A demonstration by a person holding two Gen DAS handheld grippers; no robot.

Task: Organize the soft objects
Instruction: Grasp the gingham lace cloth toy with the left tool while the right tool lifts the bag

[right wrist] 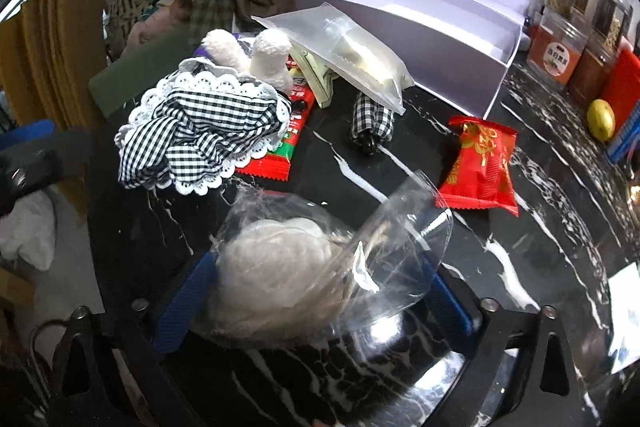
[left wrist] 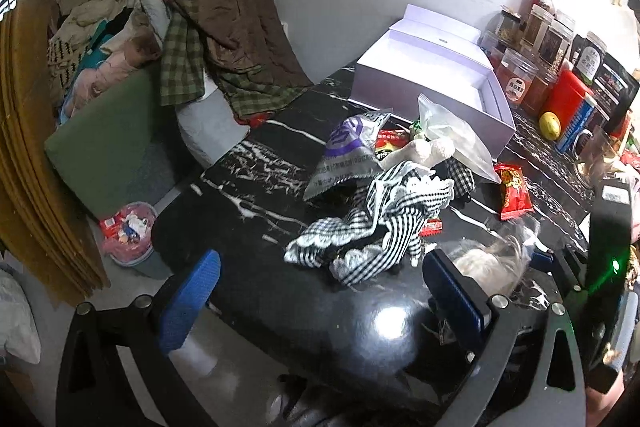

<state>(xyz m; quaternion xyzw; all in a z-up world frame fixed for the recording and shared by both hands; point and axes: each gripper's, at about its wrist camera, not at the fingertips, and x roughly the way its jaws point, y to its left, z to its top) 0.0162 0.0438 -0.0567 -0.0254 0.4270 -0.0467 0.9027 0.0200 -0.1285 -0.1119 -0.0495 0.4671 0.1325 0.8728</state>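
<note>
Lying loose: two red snack packets [right wrist: 478, 167], one checkered doll [right wrist: 200, 139].

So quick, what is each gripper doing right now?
Left gripper: jaws wide open, holding nothing, above the black marble table.
Right gripper: jaws set around a clear plastic bag of pale fluffy stuff; a firm squeeze cannot be told.
</note>
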